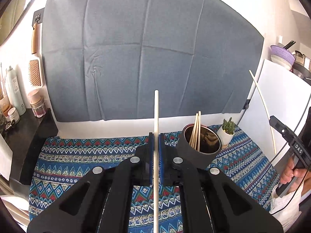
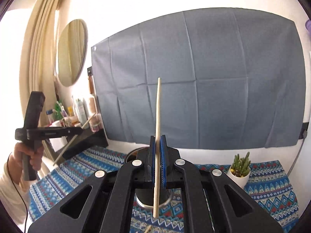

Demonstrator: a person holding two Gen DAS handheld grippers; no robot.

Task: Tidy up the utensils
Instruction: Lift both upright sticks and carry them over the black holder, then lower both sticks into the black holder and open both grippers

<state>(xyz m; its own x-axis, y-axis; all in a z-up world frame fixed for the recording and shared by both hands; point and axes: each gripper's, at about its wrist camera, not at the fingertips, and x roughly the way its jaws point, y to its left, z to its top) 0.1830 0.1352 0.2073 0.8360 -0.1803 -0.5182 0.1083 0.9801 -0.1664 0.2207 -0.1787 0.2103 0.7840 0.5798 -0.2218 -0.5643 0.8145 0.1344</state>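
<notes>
Two grippers are up over the patterned blue cloth [image 1: 81, 155], each pinching a single wooden chopstick. The left gripper [image 1: 156, 151] has its blue pads closed tight on a pale chopstick [image 1: 156, 120] that stands nearly upright, running from below the fingers to well above them against the grey sheet [image 1: 145, 48] on the wall. The right gripper [image 2: 157, 155] grips its own chopstick [image 2: 157, 116] the same way, slightly tilted, with the lower end hanging in front of the metal cup [image 2: 153, 203] beneath it. From the left side, that cup [image 1: 204, 141] sits toward the back right of the cloth with several chopsticks [image 1: 196, 130] already leaning inside it. Just beside the cup stands a small cactus in a white pot [image 1: 227, 130]. Bottles and jars [image 1: 13, 97] crowd a dark shelf to the left.
</notes>
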